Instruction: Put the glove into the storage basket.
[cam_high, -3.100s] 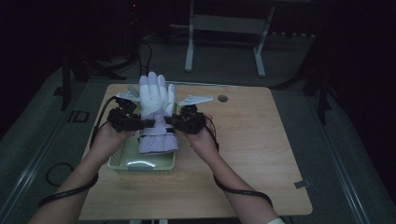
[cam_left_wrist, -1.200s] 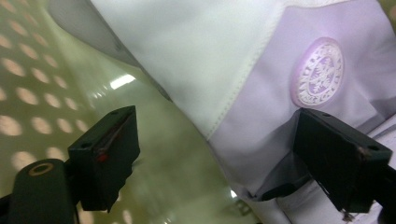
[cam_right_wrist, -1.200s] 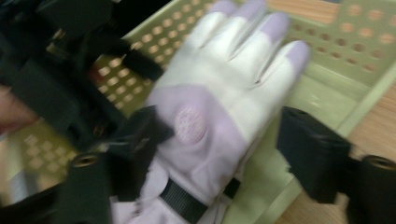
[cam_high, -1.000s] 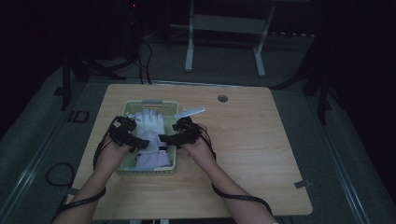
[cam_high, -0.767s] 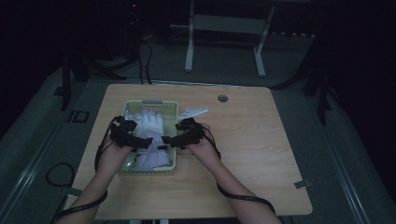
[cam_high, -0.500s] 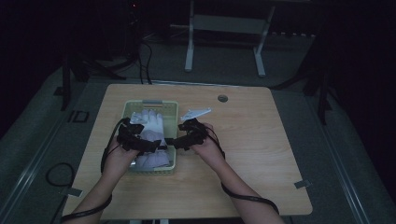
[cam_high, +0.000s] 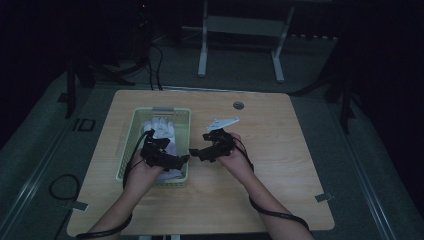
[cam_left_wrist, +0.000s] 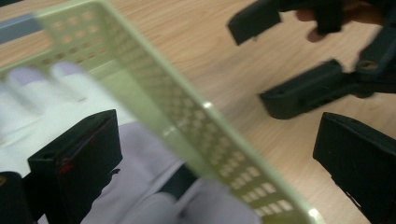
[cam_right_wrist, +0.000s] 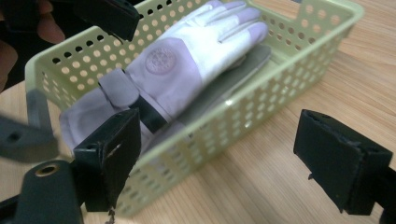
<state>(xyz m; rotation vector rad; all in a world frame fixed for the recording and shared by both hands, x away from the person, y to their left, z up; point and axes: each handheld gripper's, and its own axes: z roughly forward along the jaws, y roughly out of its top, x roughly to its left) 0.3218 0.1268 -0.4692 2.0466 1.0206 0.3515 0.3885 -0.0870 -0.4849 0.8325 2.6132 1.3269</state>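
Left claw (cam_left_wrist: 215, 154) blurred, basket rim (cam_left_wrist: 187, 126) hiding glove (cam_left_wrist: 140, 163)

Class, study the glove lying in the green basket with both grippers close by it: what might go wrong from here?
1. The left gripper straddles the basket wall with open jaws; lifting away could snag the wall and drag the basket.
2. The glove cuff rides up over the basket's near end, so a nudge might slide it out.
3. The right gripper hangs open beside the left; the two could knock together.
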